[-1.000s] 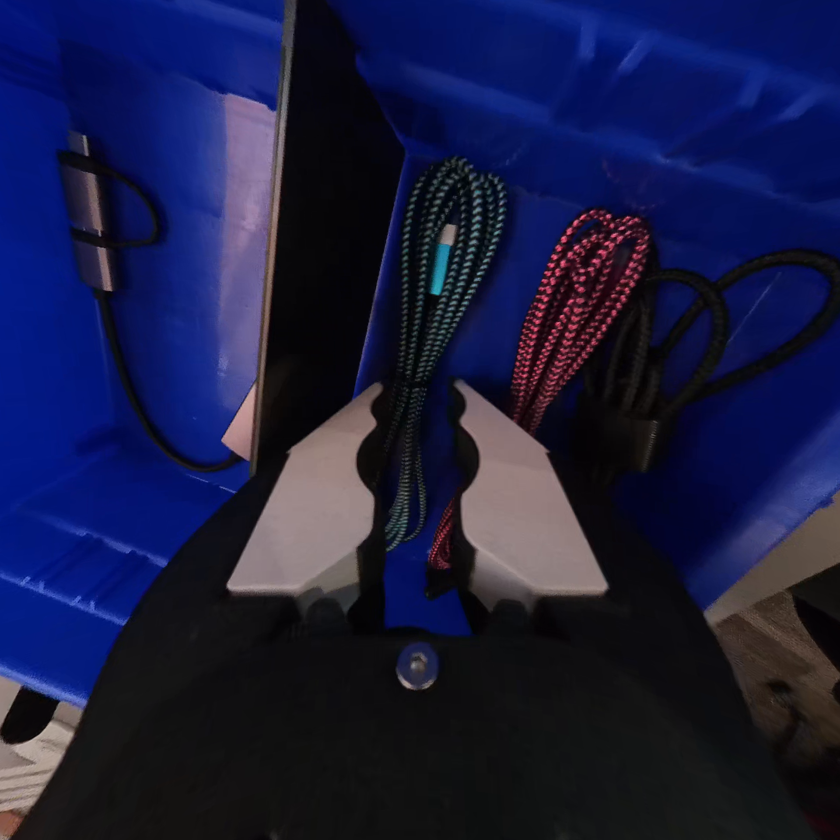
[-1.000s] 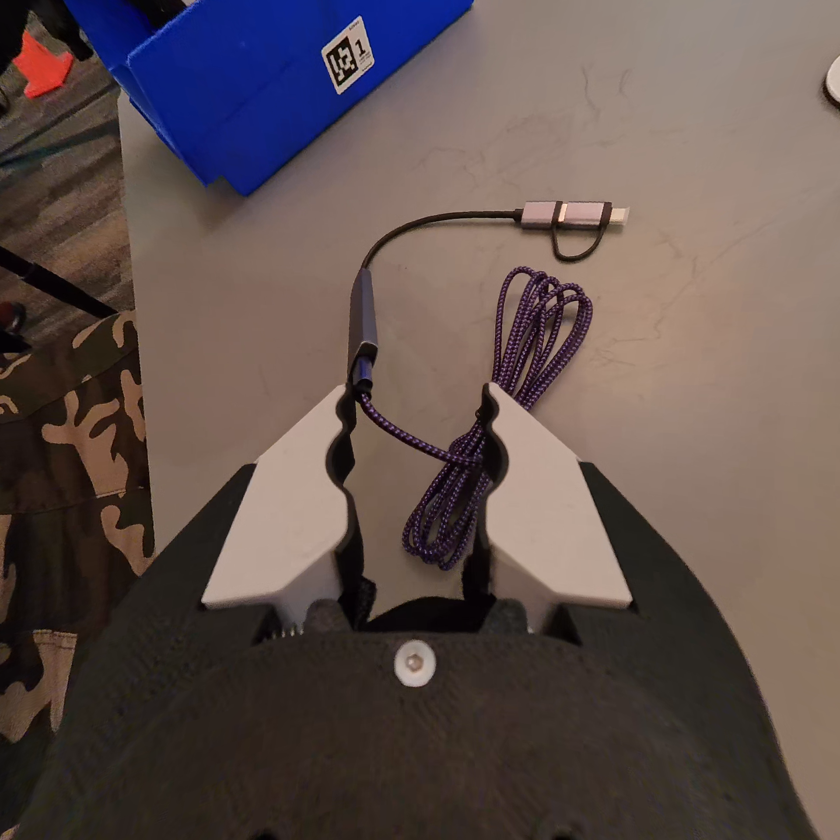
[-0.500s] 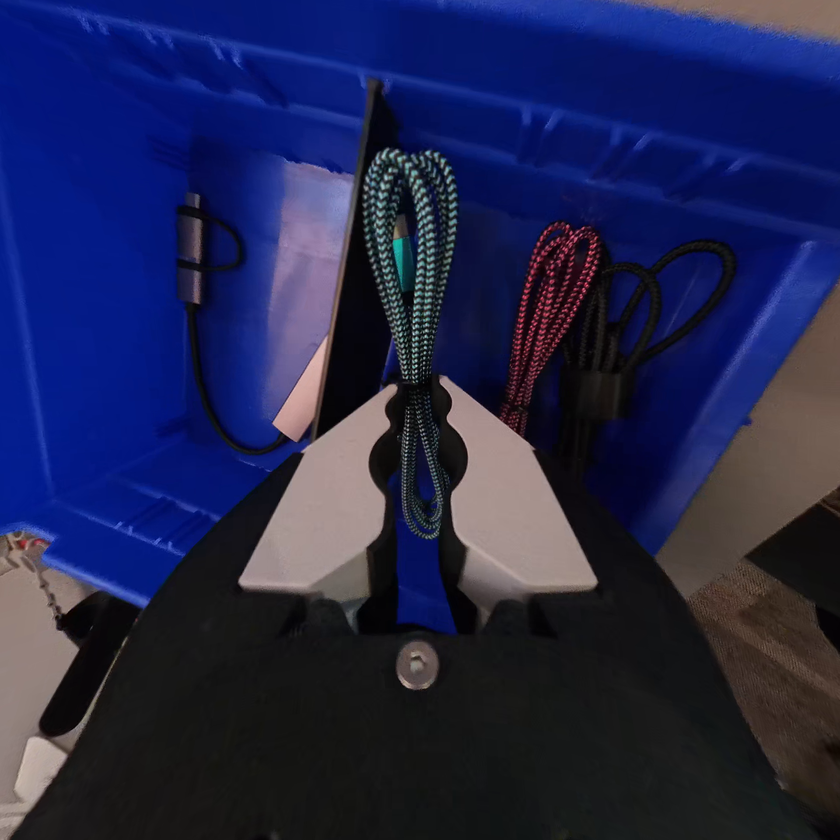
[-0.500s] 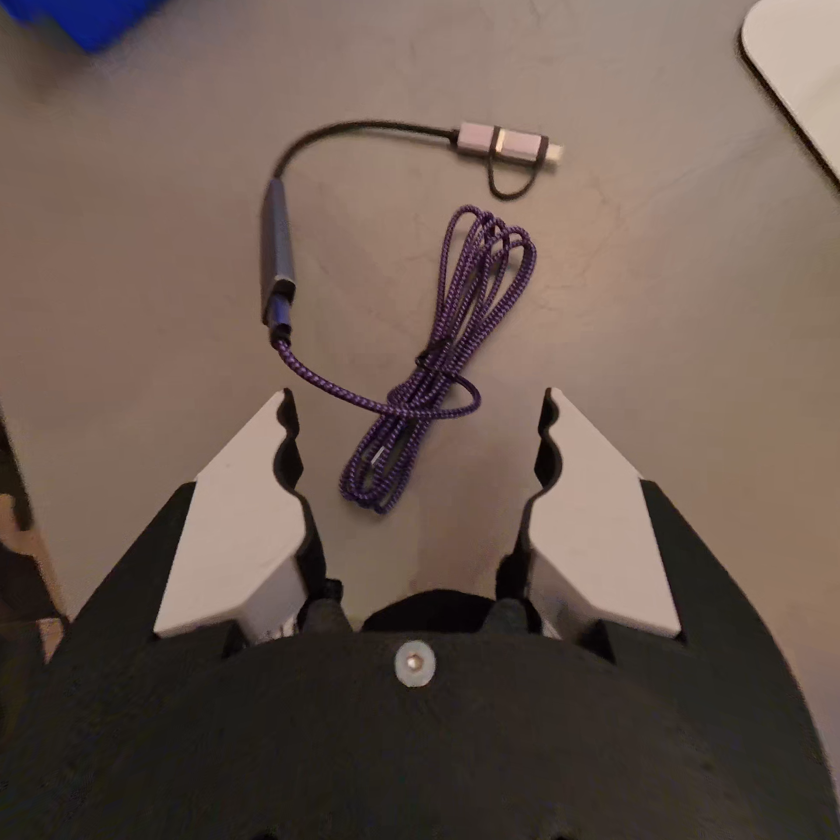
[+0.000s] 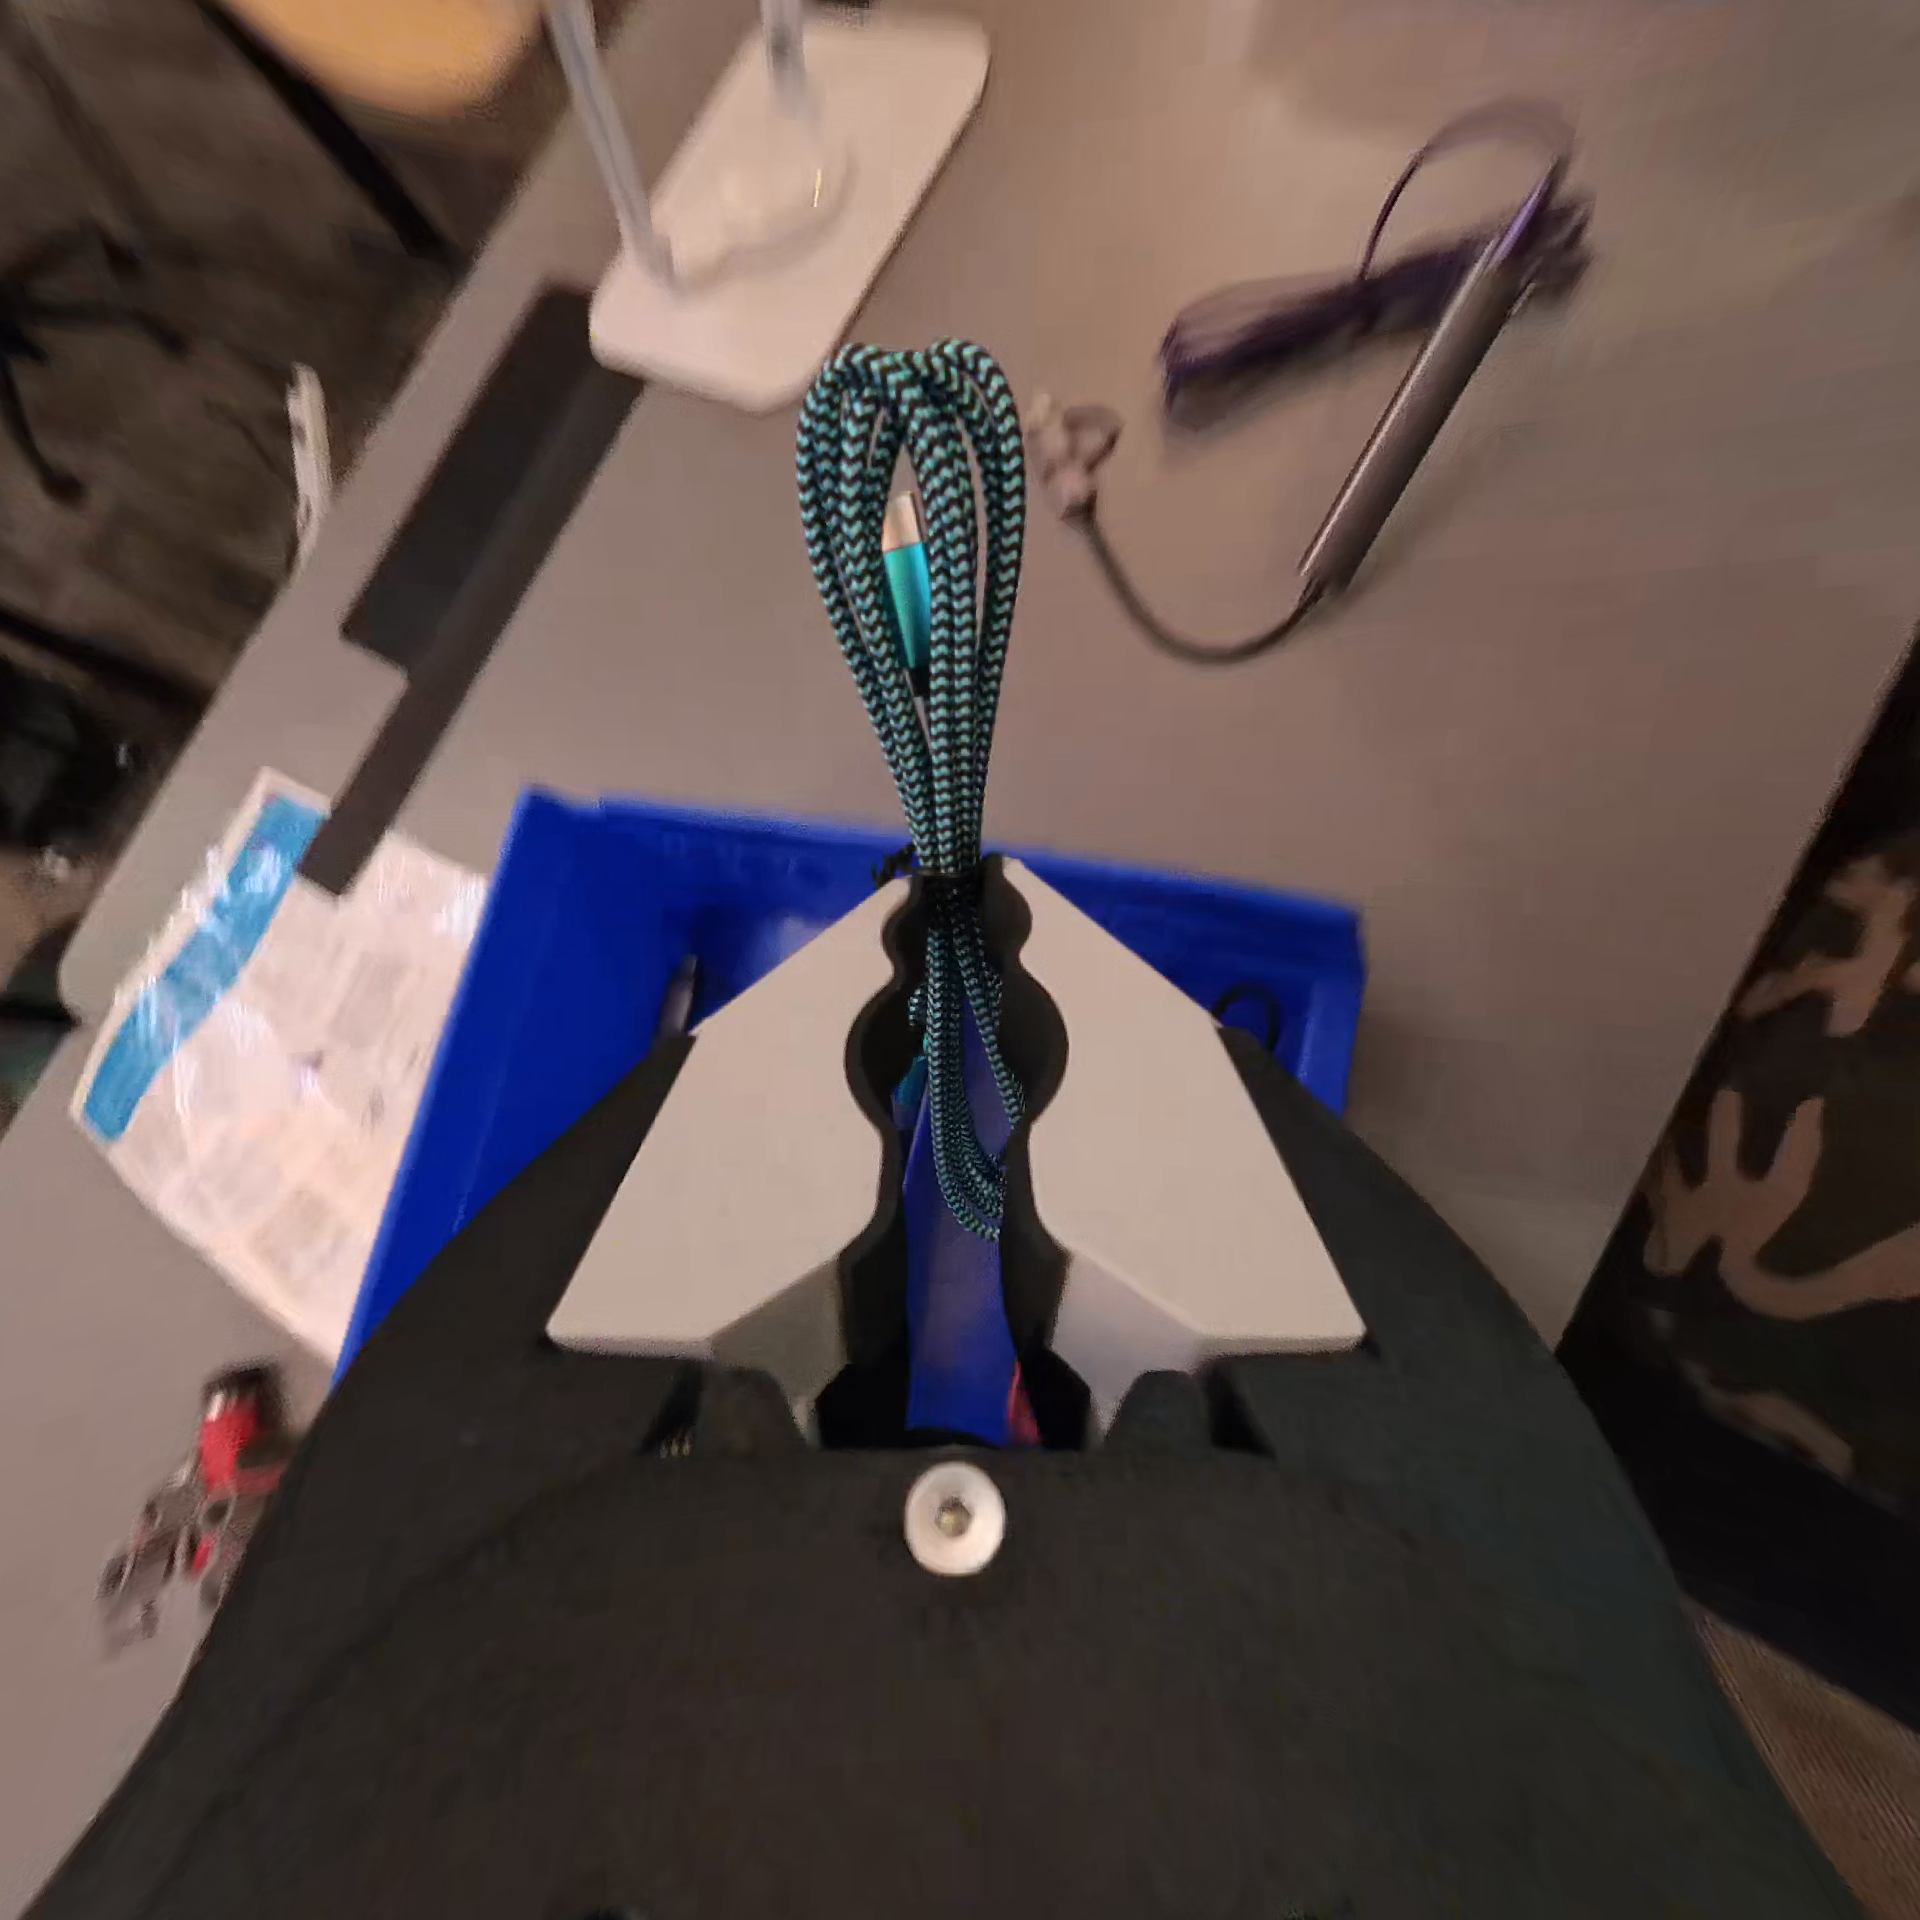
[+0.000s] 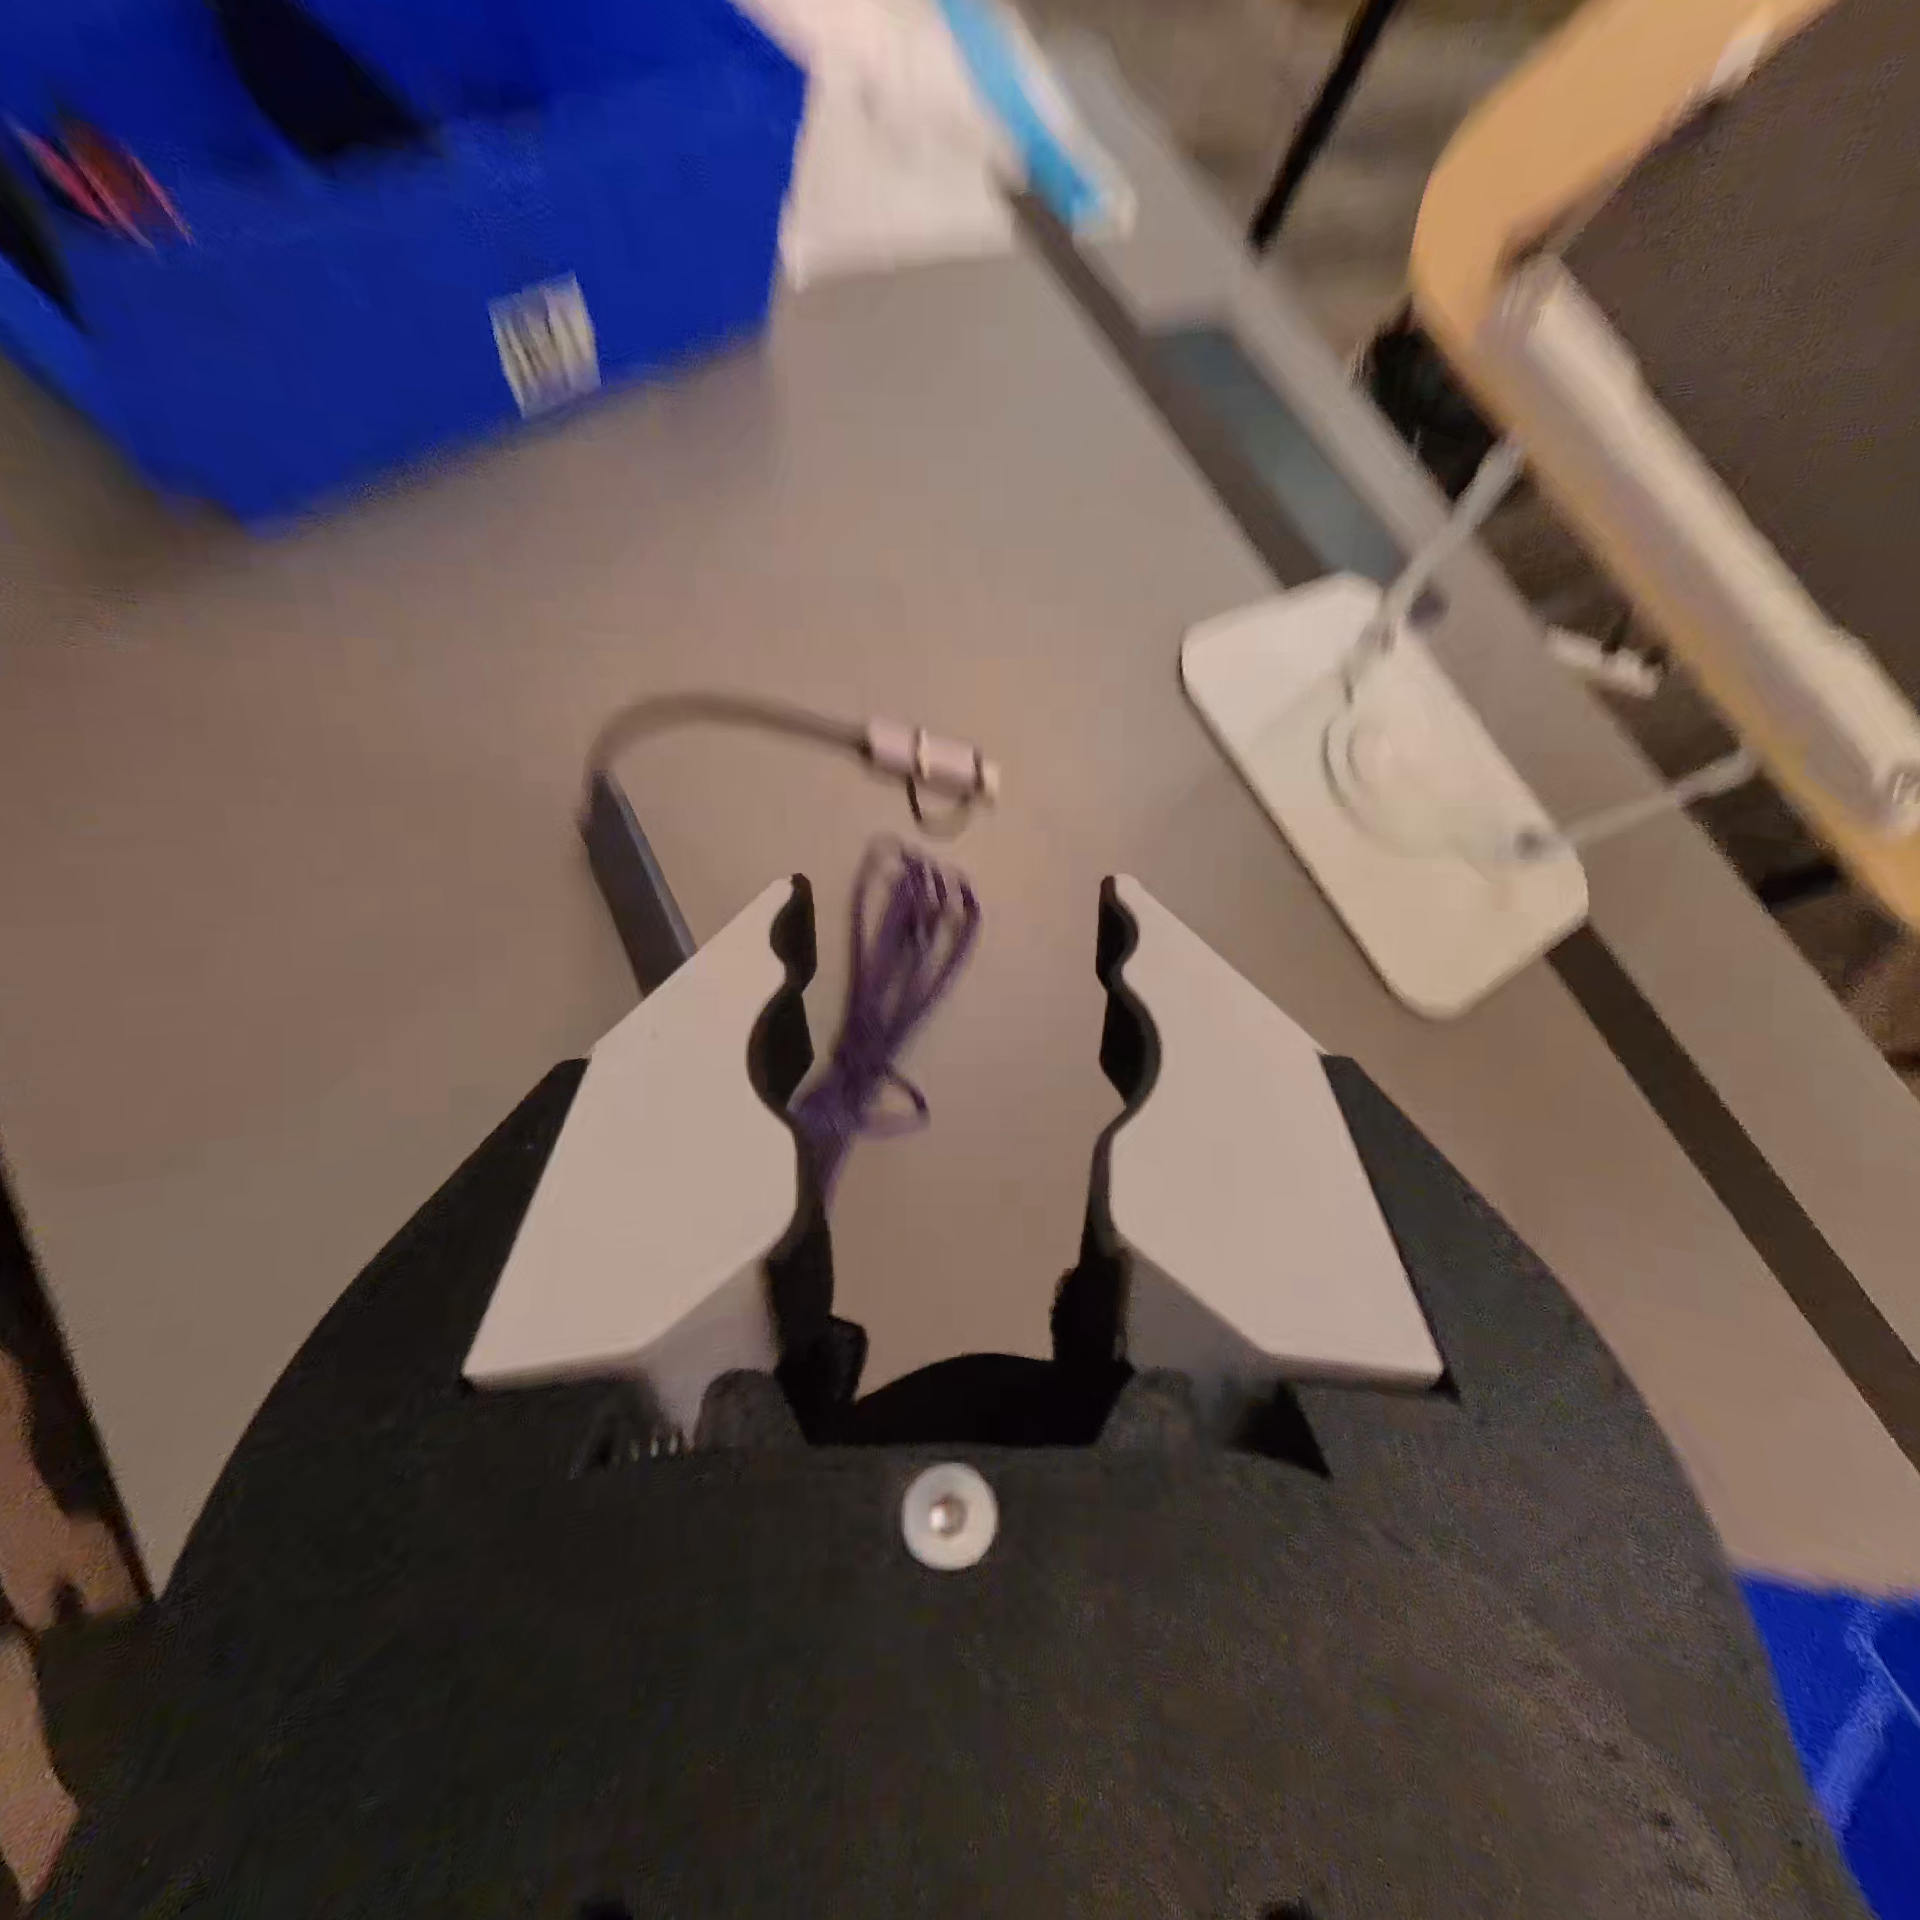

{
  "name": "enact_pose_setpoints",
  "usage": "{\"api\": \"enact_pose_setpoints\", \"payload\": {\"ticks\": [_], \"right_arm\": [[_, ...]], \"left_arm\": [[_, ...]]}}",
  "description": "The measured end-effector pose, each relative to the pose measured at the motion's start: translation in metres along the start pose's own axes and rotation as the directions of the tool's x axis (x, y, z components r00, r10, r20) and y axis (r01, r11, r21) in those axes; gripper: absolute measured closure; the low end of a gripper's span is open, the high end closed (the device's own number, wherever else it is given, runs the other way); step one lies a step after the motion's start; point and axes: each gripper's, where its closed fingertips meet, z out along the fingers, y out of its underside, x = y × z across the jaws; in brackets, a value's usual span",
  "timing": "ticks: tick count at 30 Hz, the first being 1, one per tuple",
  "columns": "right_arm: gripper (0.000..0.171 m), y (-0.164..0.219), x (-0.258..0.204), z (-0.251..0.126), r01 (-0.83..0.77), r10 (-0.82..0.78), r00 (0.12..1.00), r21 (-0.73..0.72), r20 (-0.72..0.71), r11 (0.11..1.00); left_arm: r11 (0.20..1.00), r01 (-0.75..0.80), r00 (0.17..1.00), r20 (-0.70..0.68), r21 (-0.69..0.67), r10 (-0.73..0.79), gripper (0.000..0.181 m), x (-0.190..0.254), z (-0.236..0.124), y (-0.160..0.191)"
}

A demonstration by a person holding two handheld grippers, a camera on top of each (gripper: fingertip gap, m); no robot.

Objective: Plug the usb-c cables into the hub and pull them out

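Note:
My left gripper is shut on a coiled teal-and-black braided cable and holds it in the air above the blue bin. A teal plug shows inside the coil. Farther off on the grey table lie the dark hub with its short lead and a blurred purple cable. My right gripper is open and empty above the table, over the purple cable bundle. The hub lies left of it, partly behind my left finger, its grey adapter plug ahead. Whether the purple cable is plugged into the hub is hidden.
The blue bin stands at the far left of the right wrist view, red cable inside. A white stand base sits near the table's edge. White packaging with blue print lies beside the bin. A camouflage sleeve is at the right.
My left gripper closed on the teal cable and lifted it out of the bin. My right gripper opened wider, let go of the purple cable and pulled back and up.

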Motion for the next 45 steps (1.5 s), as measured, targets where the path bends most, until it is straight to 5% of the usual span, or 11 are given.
{"api": "enact_pose_setpoints", "payload": {"ticks": [1,8,12,14,20,25,29,33,36,39,45], "right_arm": [[0.12,-0.025,-0.007,-0.005,-0.025,0.024,0.999,0.095,0.022,0.995],[0.121,-0.151,-0.093,-0.024,-0.228,0.066,0.948,0.523,0.311,0.821],[0.116,-0.175,-0.099,-0.03,-0.321,0.134,0.933,0.609,0.333,0.726],[0.145,-0.179,-0.104,-0.037,-0.343,0.114,0.92,0.631,0.374,0.696],[0.162,-0.18,-0.093,-0.057,-0.398,0.102,0.899,0.698,0.426,0.595],[0.163,-0.178,-0.099,-0.093,-0.451,-0.058,0.835,0.741,0.547,0.498],[0.164,-0.174,-0.117,-0.114,-0.431,-0.21,0.789,0.763,0.578,0.483],[0.163,-0.171,-0.127,-0.124,-0.427,-0.281,0.76,0.775,0.587,0.466],[0.159,-0.17,-0.115,-0.117,-0.404,-0.222,0.801,0.776,0.555,0.485],[0.127,-0.169,-0.091,-0.109,-0.389,-0.116,0.856,0.774,0.504,0.499],[0.136,-0.161,-0.071,-0.105,-0.314,-0.061,0.91,0.777,0.411,0.546]], "left_arm": [[0.998,-0.01,1.0,-0.02,0.064,0.012,0.174,0.007,-0.004,-0.017],[0.941,-0.137,0.987,-0.034,0.31,0.155,0.175,0.068,-0.003,-0.119],[0.926,-0.303,0.953,0.075,0.223,0.294,0.174,0.104,0.021,-0.144],[0.921,-0.321,0.947,0.078,0.22,0.311,0.174,0.12,0.029,-0.155],[0.918,-0.265,0.964,0.108,0.295,0.243,0.171,0.126,0.033,-0.175],[0.939,-0.125,0.985,-0.076,0.319,0.157,0.112,0.129,0.031,-0.165],[0.946,-0.042,0.923,-0.35,0.321,0.16,0.123,0.167,0.034,-0.157],[0.94,0.009,0.827,-0.53,0.342,0.185,0.166,0.196,0.032,-0.155],[0.935,0.032,0.849,-0.503,0.352,0.16,0.174,0.188,0.035,-0.157],[0.928,0.048,0.886,-0.445,0.368,0.131,0.175,0.173,0.035,-0.16],[0.774,0.363,0.775,-0.629,0.52,0.059,0.175,0.162,0.006,-0.186]]}}
